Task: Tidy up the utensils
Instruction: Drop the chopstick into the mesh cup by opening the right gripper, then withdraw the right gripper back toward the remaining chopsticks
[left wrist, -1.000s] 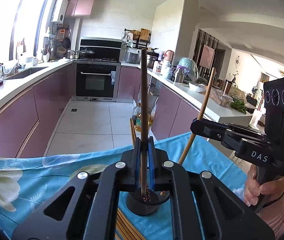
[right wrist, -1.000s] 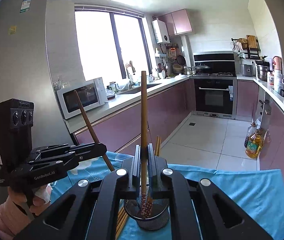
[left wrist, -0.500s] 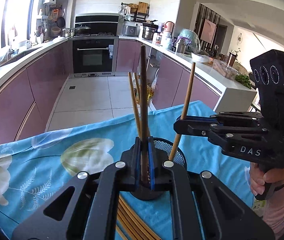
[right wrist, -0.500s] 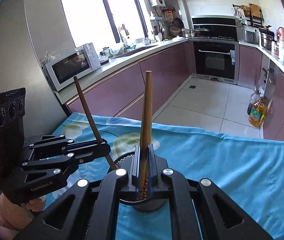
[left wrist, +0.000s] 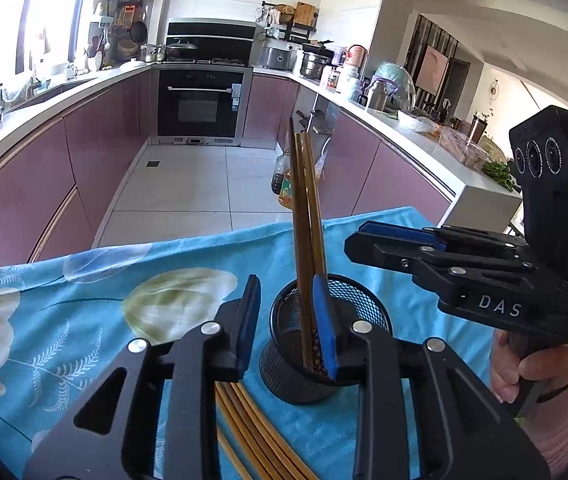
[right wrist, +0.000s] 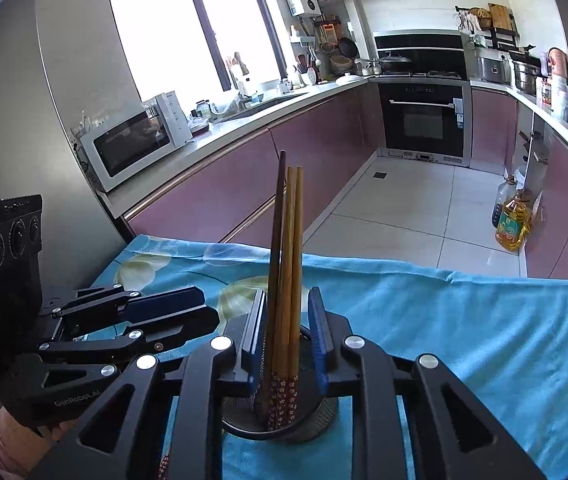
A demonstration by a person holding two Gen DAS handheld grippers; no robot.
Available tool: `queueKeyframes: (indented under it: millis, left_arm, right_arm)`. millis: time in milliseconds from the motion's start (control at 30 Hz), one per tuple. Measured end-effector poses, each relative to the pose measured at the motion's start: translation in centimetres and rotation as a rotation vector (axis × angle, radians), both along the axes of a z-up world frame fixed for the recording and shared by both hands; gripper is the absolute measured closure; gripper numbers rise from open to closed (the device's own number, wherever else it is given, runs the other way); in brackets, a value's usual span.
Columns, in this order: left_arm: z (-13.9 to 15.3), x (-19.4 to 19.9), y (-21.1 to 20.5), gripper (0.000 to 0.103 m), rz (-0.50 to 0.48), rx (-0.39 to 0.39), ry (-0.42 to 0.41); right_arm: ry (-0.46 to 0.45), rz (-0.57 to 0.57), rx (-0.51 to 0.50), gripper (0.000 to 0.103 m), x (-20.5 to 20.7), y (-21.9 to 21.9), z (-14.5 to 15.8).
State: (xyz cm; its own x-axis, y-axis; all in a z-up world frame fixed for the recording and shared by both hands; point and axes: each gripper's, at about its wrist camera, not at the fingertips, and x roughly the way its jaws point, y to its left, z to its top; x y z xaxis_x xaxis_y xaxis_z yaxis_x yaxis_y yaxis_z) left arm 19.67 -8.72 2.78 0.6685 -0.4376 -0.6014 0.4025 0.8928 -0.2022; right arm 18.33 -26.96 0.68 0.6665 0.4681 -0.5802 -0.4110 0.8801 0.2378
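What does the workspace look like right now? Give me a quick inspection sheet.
Surface: blue flowered cloth covers the table.
Job's things: black mesh cup stands upright on the cloth; three chopsticks stand in it, one darker. More chopsticks lie flat on the cloth beside the cup.
Clutter: nothing seen on the cloth.
Grippers: left gripper and right gripper both have jaws that have just been opening; the standing chopsticks are between them, released.
Cables: nothing seen.
Surroundings: kitchen with oven, microwave, oil bottle on the floor.
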Motion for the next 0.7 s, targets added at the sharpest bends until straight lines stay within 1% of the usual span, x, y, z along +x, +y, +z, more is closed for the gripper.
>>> queueKeyframes:
  millis: [167, 400, 433, 467, 533, 633, 700]
  left_arm:
    - [-0.4, -0.9, 1.7, 0.074, 0.030, -0.026, -0.012]
    - [-0.4, -3.4, 3.8, 0.065, 0.057, -0.024, -0.059]
    - [-0.5, -3.7, 4.0, 0.064, 0.060, -0.020, -0.062]
    - [-0.6, -4.1, 4.4, 0.063, 0.068, -0.016, -0.064]
    - [-0.9, -4.9, 4.8, 0.060, 0.078, -0.010, -0.061]
    - [-1.9, -5.6, 5.7, 0.060, 0.094, -0.002, -0.040]
    - [-2.9, -6.2, 6.3, 0.060, 0.097, -0.001, -0.018]
  right_arm:
    - [-0.004, -0.003, 0.014, 0.078, -0.8, -0.2, -0.2]
    - [-0.043, 0.031, 0.031, 0.070, -3.8, -0.1, 0.3]
    - [-0.052, 0.039, 0.032, 0.068, -4.3, -0.1, 0.4]
    - [-0.061, 0.053, 0.033, 0.064, -4.9, -0.1, 0.5]
    - [-0.070, 0.076, 0.028, 0.060, -6.0, 0.1, 0.6]
    - [-0.063, 0.120, 0.023, 0.059, -7.6, 0.6, 0.1]
    - [-0.043, 0.150, 0.008, 0.058, -8.5, 1.2, -0.8]
